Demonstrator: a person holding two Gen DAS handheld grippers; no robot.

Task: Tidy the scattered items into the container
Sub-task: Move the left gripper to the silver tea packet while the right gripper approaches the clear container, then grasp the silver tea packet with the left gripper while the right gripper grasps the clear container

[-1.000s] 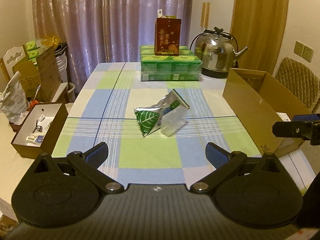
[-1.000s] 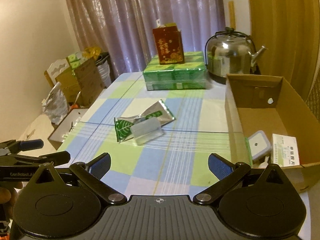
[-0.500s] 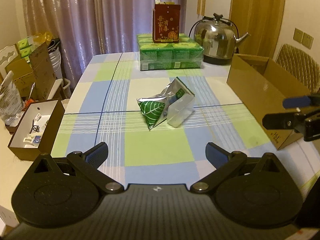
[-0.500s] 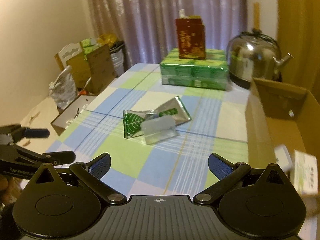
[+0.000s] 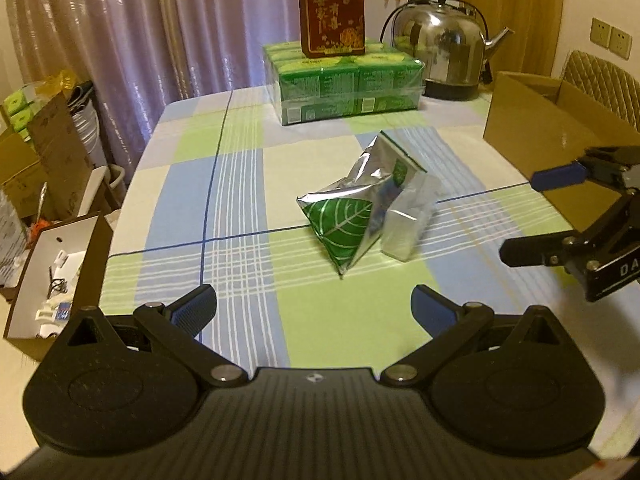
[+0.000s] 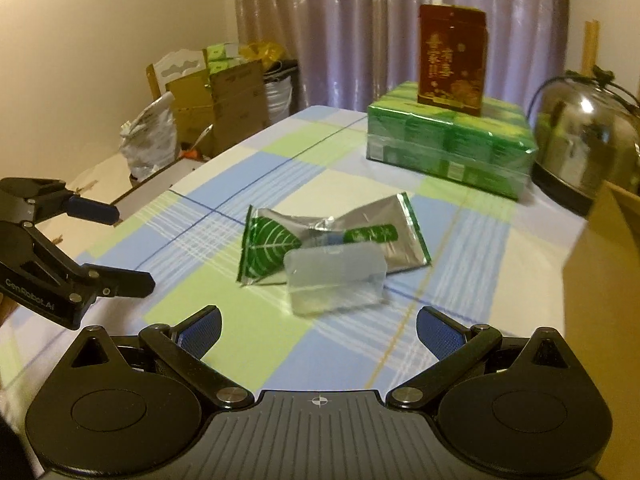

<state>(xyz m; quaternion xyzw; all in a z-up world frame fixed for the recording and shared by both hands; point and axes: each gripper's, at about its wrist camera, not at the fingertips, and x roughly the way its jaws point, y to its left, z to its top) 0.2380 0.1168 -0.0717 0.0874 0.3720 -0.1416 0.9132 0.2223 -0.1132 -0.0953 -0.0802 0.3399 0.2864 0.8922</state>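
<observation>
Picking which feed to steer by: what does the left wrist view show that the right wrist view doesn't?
Left wrist only: the right gripper, open, the carton's open top, wall sockets, a chair back, and a small floor box. Right wrist only: the left gripper, open, and a white bag on the floor. Both: the foil pouch, clear case, green packs, red box, and kettle.

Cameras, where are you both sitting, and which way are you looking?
Left wrist: sits on the left hand-held gripper, looks across the table at the foil packet; the right hand-held gripper pokes in from the right.
Right wrist: sits on the right hand-held gripper, faces the clear case; the left one shows at left.
Both see packet, case, kettle.
</observation>
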